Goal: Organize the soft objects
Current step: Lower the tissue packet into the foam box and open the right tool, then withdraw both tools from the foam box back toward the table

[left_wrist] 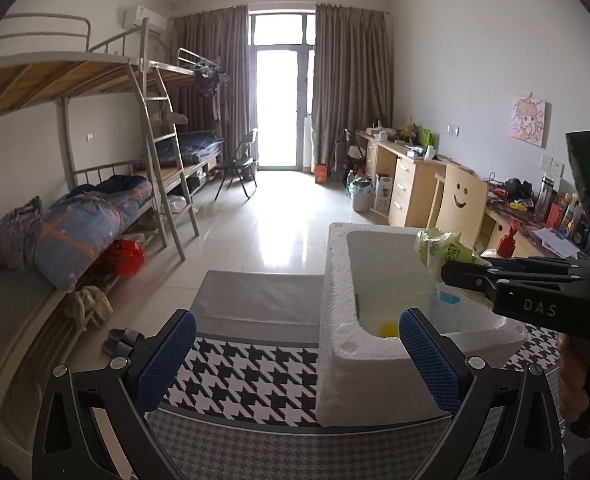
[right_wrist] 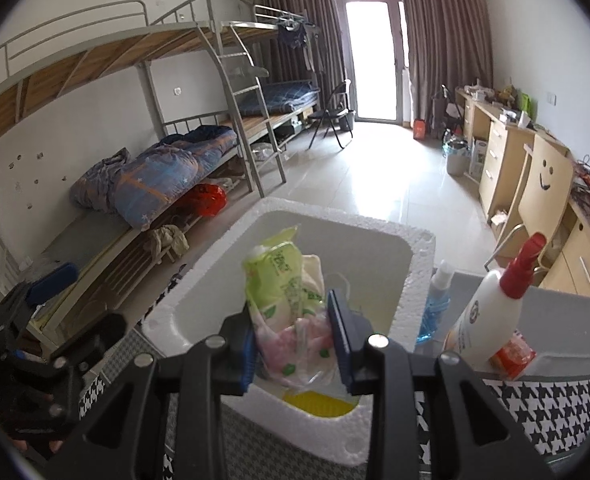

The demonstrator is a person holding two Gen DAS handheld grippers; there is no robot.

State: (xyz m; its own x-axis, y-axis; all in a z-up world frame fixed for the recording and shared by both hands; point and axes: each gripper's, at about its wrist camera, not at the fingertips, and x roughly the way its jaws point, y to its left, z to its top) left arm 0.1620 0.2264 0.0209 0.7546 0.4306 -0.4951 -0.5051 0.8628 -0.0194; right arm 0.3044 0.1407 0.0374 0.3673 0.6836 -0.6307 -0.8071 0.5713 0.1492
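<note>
We've got green pouch [right_wrist: 285, 300] pinched between pads of right gripper [right_wrist: 297, 344], jaws closed on it, hanging over open foam box [right_wrist: 419, 264]. Yellow item [right_wrist: 319, 402] on box floor below. Box sits on houndstooth table [left_wrist: 247, 376], toward far right. Left gripper [left_wrist: 295, 360] spread wide, holding nothing, low at near edge. Spray bottle [right_wrist: 491, 300] stands just right of box.

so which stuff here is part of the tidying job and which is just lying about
In the job:
green plastic packet, held in the right gripper
white foam box
left gripper, open

Lying about:
spray bottle
smiley chair
folded quilt
</note>
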